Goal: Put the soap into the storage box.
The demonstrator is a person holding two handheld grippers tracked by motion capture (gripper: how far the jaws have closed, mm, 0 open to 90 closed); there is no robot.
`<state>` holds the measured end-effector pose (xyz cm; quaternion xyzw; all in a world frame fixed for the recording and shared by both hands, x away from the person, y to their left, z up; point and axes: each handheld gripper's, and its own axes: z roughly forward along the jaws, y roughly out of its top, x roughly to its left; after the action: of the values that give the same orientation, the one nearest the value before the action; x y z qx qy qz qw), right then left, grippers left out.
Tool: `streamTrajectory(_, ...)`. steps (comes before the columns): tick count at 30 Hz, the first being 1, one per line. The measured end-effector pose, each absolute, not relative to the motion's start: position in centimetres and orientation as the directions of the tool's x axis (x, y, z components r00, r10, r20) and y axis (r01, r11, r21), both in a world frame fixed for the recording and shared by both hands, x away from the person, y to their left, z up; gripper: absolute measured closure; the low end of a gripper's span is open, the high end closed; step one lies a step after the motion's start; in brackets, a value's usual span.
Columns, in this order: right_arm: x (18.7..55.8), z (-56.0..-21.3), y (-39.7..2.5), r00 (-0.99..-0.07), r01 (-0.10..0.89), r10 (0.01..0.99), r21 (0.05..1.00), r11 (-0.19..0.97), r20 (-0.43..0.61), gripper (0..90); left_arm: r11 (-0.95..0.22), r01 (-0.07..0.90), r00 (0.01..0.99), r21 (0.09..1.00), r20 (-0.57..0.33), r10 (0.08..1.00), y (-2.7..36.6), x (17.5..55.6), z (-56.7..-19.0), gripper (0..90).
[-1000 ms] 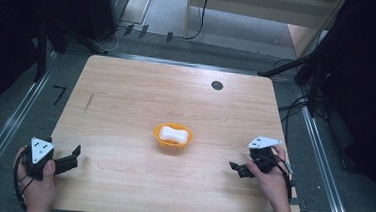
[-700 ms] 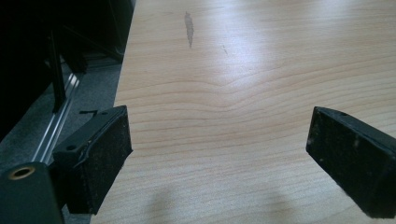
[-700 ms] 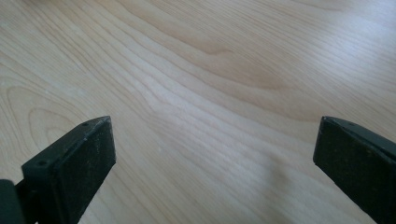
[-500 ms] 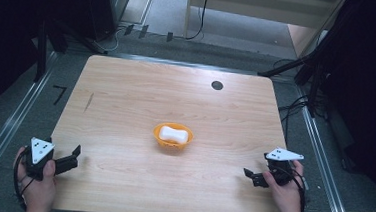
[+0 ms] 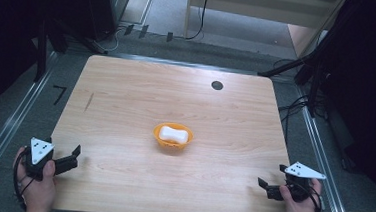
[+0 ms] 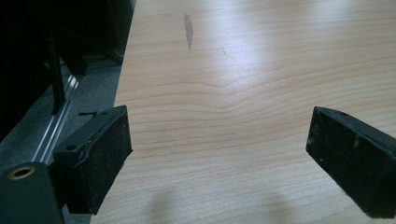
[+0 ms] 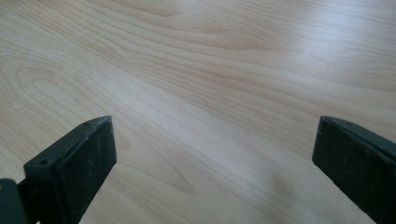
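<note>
Mid-table sits a small orange bowl [image 5: 173, 136] cradling a white, bone-shaped piece, possibly a bar of soap [image 5: 173, 133], its long axis running left to right and showing no readable marking from the high view. The left gripper [image 5: 70, 160] waits at the near left corner, jaws spread wide and empty. The right gripper [image 5: 269, 184] waits at the near right edge, just as wide, nothing between them, both well apart from the bowl.
</note>
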<state>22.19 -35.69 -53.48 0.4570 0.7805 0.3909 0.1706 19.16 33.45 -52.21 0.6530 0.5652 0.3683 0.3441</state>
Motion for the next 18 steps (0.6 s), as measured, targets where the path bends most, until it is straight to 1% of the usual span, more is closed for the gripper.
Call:
streamTrajectory(5,21.1,-53.9,-36.7,-0.487,0.578,0.867,0.781,0.235,0.1,0.1,-0.115,0.485,0.089,0.867,0.082,0.993,33.5,19.1,-52.2,6.9)
streamTrajectory(10,20.2,-54.3,-37.1,-0.478,0.584,0.872,0.78,0.224,0.107,0.1,-0.104,0.484,0.087,0.869,0.07,0.994,33.7,19.1,-52.2,6.9)
streamTrajectory(18,20.4,-54.7,-36.9,-0.464,0.588,0.879,0.78,0.217,0.105,0.1,-0.104,0.49,0.089,0.866,0.069,0.994,33.7,19.2,-52.2,6.9)
